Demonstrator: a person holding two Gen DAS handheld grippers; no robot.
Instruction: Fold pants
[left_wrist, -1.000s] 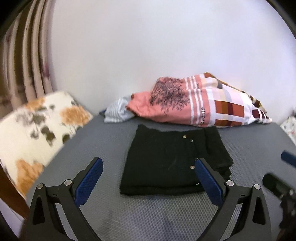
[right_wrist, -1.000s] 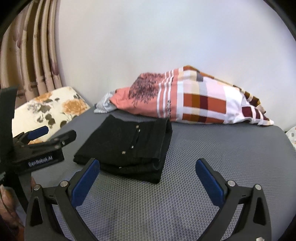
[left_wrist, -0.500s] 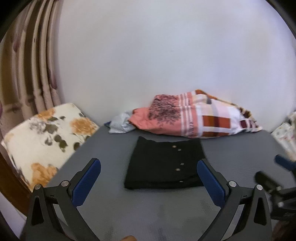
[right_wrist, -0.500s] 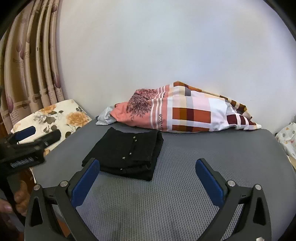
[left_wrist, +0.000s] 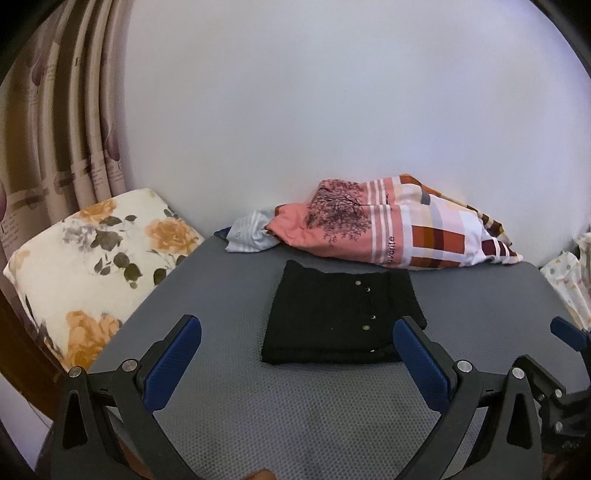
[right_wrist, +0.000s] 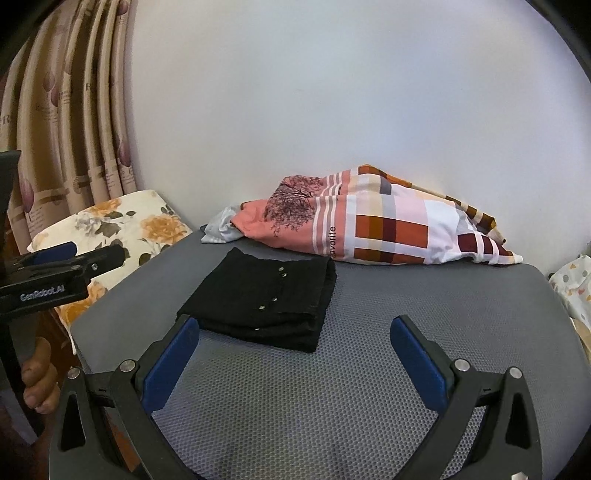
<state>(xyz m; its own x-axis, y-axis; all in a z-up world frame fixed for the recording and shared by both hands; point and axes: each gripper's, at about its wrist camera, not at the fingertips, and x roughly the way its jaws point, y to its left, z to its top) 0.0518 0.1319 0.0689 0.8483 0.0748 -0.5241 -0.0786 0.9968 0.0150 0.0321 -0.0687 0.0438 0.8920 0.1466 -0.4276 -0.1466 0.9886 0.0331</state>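
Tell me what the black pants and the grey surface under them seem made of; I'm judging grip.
The black pants look like matte woven cotton or denim, with small metal snaps; the weave is hard to resolve. The grey surface looks like synthetic mesh fabric, judging by its honeycomb texture.

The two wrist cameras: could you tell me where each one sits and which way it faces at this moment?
Left wrist view: on the left gripper, above the near edge of the grey mat, facing the folded black pants and the white wall; its open fingers show, with the right gripper at the right edge.
Right wrist view: on the right gripper, further right, facing the same way; its open fingers show, plus the left gripper and a hand at left.
Both share the pants, patterned pillow and floral cushion.
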